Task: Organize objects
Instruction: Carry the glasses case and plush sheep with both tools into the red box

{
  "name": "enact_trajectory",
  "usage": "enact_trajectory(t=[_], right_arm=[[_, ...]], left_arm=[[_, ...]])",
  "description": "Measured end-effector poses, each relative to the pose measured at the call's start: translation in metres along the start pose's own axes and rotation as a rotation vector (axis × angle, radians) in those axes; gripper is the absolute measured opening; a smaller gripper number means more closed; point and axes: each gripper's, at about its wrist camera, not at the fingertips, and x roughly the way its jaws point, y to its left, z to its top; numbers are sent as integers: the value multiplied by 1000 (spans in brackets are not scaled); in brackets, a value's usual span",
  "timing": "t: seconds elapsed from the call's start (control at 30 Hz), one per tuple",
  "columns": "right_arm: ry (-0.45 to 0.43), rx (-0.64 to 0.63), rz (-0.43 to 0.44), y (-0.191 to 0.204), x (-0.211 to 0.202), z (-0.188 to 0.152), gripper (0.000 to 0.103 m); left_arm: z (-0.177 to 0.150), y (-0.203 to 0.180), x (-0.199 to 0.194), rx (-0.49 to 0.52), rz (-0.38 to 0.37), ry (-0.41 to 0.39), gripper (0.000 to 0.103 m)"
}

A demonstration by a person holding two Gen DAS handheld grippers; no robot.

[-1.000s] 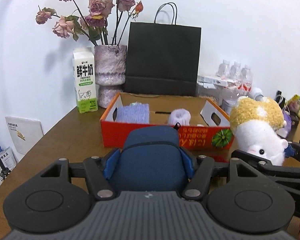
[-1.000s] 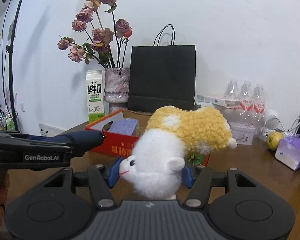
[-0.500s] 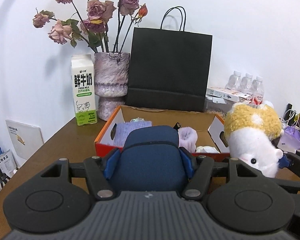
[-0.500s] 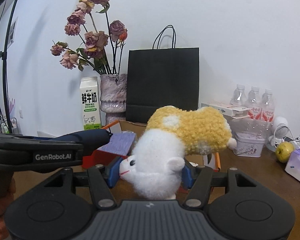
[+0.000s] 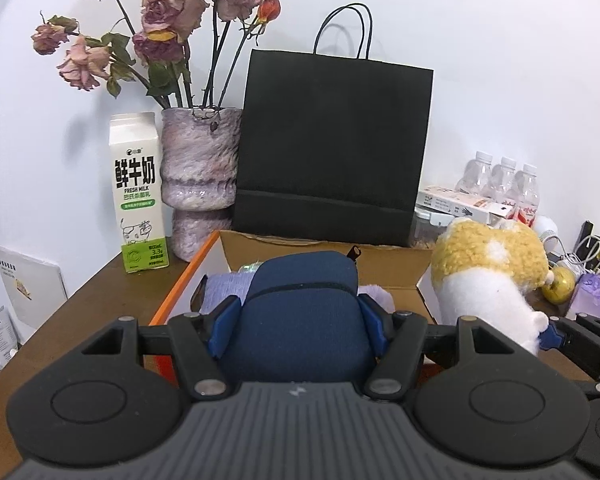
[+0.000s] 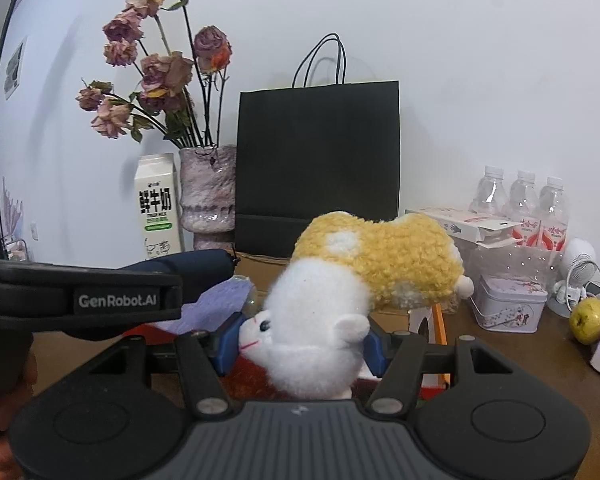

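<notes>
Brown table [image 5: 80,308] by white wall; left tongs [image 5: 300,320] grip navy pouch [image 5: 304,304], right tongs [image 6: 300,344] plush [image 6: 360,280].

Tall black paper bag [image 5: 334,152] stands centre, white milk carton [image 5: 138,196] left beside fuzzy mauve vase [image 5: 198,184]; clear water bottles [image 6: 520,204] right.

milk carton [image 5: 139,196] left of vase [image 5: 199,184], bag [image 5: 332,152] right, box [image 5: 316,252] before them

Box [image 5: 324,258] open-topped; bag [image 5: 332,152] behind.
</notes>
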Motion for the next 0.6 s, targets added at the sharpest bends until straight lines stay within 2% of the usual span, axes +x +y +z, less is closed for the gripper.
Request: enact_trajectory(t=[0.6], right_arm=[[18, -9, 18, -5, 72, 17, 59]], left_arm=[[25, -3, 73, 11, 2, 1, 64]])
